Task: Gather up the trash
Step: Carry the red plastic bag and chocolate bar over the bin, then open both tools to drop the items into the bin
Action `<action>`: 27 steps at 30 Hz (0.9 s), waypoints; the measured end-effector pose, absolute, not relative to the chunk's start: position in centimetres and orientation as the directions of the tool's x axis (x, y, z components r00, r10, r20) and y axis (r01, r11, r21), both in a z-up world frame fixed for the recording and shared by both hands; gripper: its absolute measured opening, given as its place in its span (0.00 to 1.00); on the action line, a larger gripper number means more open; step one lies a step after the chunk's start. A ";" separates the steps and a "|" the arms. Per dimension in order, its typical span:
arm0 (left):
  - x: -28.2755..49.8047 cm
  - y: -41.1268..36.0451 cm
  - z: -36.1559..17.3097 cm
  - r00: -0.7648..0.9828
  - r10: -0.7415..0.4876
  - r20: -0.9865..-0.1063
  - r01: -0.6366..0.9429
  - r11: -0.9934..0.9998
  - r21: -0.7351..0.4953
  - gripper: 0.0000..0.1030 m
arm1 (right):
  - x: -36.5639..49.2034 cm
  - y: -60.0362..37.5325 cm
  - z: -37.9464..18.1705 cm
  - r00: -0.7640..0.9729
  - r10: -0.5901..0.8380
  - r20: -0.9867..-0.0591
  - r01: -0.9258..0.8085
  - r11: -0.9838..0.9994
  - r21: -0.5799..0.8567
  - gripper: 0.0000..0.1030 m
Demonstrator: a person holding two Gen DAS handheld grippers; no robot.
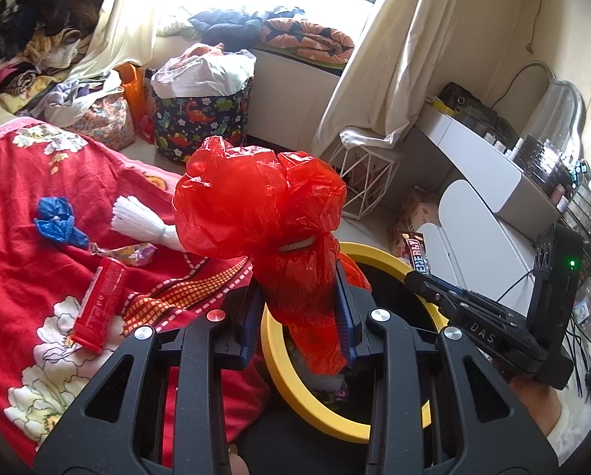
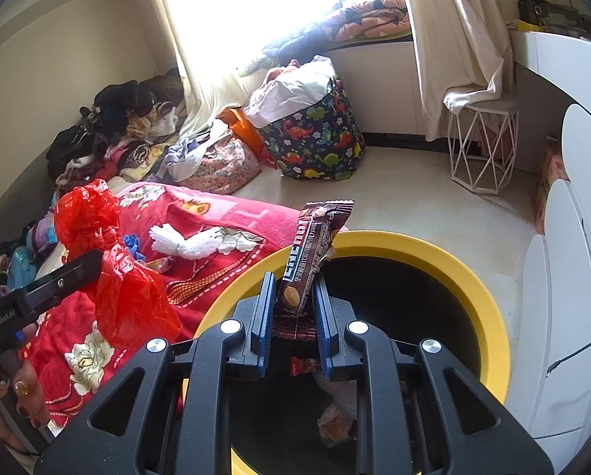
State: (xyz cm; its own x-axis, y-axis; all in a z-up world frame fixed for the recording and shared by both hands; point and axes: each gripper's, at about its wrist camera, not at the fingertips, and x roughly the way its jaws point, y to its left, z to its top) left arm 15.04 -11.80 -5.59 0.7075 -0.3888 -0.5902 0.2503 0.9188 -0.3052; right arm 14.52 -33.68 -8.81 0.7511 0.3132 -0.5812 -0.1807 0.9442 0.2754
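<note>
My left gripper (image 1: 299, 277) is shut on a crumpled red plastic bag (image 1: 256, 202), held above the near rim of the yellow-rimmed black bin (image 1: 378, 255). My right gripper (image 2: 294, 289) is shut on a brown biscuit wrapper (image 2: 315, 249), held upright over the bin (image 2: 446, 261). The wrapper also shows in the left wrist view (image 1: 416, 253), and the red bag in the right wrist view (image 2: 113, 269). On the red floral blanket (image 1: 30, 198) lie a red tube (image 1: 99, 304), a blue plastic scrap (image 1: 58, 221), a white tassel bundle (image 1: 137, 219) and a shiny candy wrapper (image 1: 133, 253).
Inside the bin lie wrappers and a white bag (image 2: 335, 403). A dinosaur-print basket (image 2: 315, 138), a white wire stool (image 2: 481, 146), a white desk and chair (image 1: 473, 213), curtains and piles of clothes (image 1: 38, 39) stand around.
</note>
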 end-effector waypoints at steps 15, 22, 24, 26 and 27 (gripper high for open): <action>14.9 -15.5 -7.5 0.641 -0.449 -0.623 0.340 0.893 -0.294 0.24 | 14.6 -37.0 -10.2 0.758 0.259 -0.599 -0.097 0.952 0.289 0.18; 14.8 -17.2 -9.2 0.595 -0.465 -0.656 0.369 0.883 -0.291 0.25 | 14.7 -37.8 -10.8 0.751 0.250 -0.611 -0.078 0.953 0.294 0.18; 14.8 -17.6 -9.6 0.583 -0.469 -0.664 0.374 0.880 -0.293 0.25 | 14.8 -38.0 -11.1 0.747 0.248 -0.617 -0.074 0.953 0.293 0.18; 14.8 -17.9 -10.0 0.570 -0.472 -0.672 0.381 0.877 -0.293 0.25 | 14.8 -38.2 -11.3 0.744 0.247 -0.621 -0.071 0.953 0.293 0.18; 14.8 -18.1 -10.3 0.563 -0.474 -0.676 0.384 0.875 -0.294 0.25 | 14.8 -38.3 -11.4 0.742 0.246 -0.623 -0.069 0.953 0.294 0.18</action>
State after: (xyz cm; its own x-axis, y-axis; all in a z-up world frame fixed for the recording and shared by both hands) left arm 14.84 -18.07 -10.26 0.5634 -0.4744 -0.6764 0.3843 0.8752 -0.2937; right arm 14.85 -38.28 -11.38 0.7424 0.2456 -0.6233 -0.0687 0.9534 0.2939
